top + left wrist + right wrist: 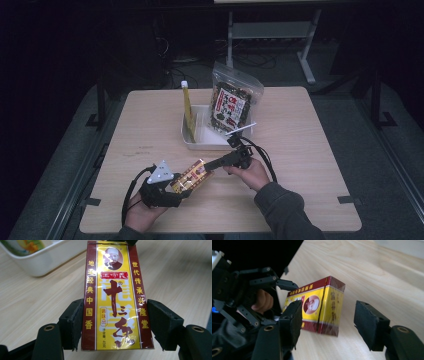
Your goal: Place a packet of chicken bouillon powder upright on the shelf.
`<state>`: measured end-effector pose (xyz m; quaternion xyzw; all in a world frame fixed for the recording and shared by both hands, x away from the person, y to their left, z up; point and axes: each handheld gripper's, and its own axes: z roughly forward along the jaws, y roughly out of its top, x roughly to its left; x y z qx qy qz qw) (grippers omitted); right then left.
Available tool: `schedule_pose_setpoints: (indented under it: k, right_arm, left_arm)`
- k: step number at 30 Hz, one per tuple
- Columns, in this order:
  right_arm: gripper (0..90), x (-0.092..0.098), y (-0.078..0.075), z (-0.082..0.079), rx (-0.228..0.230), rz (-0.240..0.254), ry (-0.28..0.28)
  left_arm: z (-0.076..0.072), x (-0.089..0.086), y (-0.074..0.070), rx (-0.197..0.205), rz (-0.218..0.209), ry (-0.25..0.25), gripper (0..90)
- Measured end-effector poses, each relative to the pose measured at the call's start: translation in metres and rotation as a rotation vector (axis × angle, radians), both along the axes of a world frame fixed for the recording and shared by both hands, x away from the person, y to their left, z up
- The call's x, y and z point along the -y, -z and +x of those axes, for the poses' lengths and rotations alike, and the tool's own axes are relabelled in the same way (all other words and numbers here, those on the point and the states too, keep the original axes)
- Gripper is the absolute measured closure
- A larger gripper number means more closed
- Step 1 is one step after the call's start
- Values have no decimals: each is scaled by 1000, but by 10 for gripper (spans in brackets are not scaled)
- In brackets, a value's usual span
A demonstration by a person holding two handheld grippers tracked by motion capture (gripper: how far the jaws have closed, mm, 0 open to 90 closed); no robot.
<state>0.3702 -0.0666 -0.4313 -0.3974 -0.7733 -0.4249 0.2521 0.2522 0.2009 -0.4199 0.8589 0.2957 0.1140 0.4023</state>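
Observation:
A yellow and dark red box with Chinese lettering is held just above the table. My left gripper grips its near end; in the left gripper view both pads press the long sides of the box, so that gripper is shut on it. My right gripper reaches in from the right toward the far end of the box. In the right gripper view its jaws straddle the end of the box, with a clear gap at the right pad. The left gripper shows behind.
A white tray stands past the box at the table's middle, holding a seaweed snack bag and a tall yellow packet leaning upright. The tray's corner also appears in the left gripper view. Bare wood tabletop lies to the right.

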Motion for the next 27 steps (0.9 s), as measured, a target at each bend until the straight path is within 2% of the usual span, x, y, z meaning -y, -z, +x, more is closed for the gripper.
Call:
schedule_pose_setpoints:
  k: [4,8,13,17,19,24,27]
  right_arm:
    - [430,-1,5,4,-74,36,-18]
    - [499,-2,7,5,-101,59,-30]
    - [538,-5,6,4,-119,54,-40]
    - [612,-1,2,4,-145,87,-18]
    - [638,0,0,3,-147,98,-9]
    - [664,-3,-9,0,-135,70,10]
    - [674,-5,-13,-1,-120,56,23]
  left_arm:
    - [-2,2,-1,13,-18,16,328]
    - [-3,4,-1,22,-29,24,328]
    - [-2,3,0,17,-38,33,327]
    - [-2,5,3,32,-14,32,325]
    - [-2,7,4,37,3,33,324]
    - [-1,8,6,54,22,25,317]
    - [1,7,8,42,19,14,307]
